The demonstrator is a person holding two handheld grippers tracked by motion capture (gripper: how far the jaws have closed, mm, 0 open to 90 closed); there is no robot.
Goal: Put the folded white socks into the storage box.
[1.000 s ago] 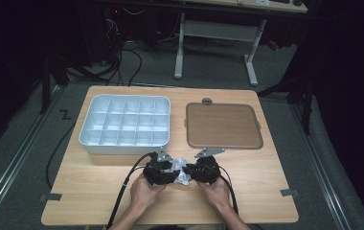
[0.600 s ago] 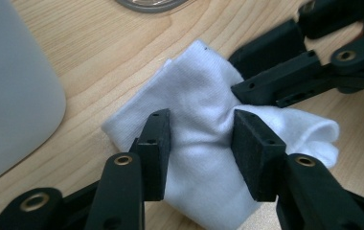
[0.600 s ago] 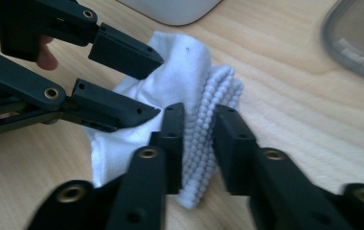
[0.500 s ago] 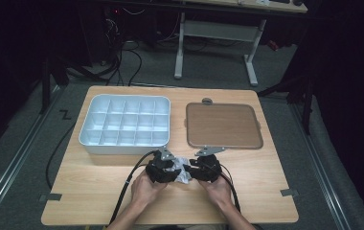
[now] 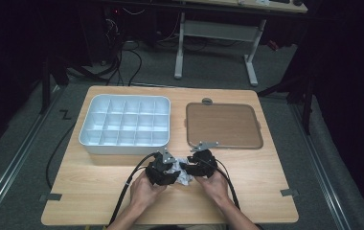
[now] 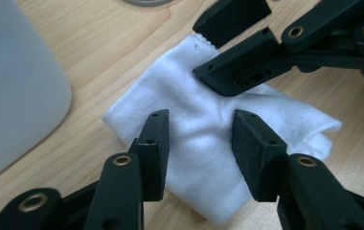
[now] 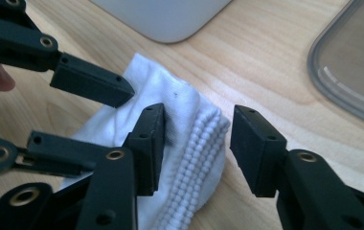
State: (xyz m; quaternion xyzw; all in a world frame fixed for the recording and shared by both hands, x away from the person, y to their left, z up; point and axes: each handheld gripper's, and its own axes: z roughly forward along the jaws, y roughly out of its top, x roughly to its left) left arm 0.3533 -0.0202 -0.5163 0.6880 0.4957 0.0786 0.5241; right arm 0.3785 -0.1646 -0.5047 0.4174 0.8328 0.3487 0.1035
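A crumpled white cloth [image 5: 182,173] with a ribbed, beaded hem [image 7: 194,158] lies on the wooden table near its front edge. My left gripper [image 5: 173,168] comes at it from the left. Its jaws [image 6: 199,139] stand apart over the middle of the cloth [image 6: 204,120] without pressing it. My right gripper [image 5: 188,167] faces it from the right. Its jaws [image 7: 197,139] have just been opening and now stand open astride the hem. The right gripper's fingers [image 6: 247,67] rest on the cloth's far side in the left gripper view.
A white tray [image 5: 86,135] with several compartments stands behind the grippers at the left, its corner [image 6: 17,86] close to the cloth. A flat brown lid [image 5: 223,125] with a grey rim lies behind at the right. Bare wood lies to either side of the hands.
Both hands stay at the white cloth. The right gripper has edged slightly toward the left one.
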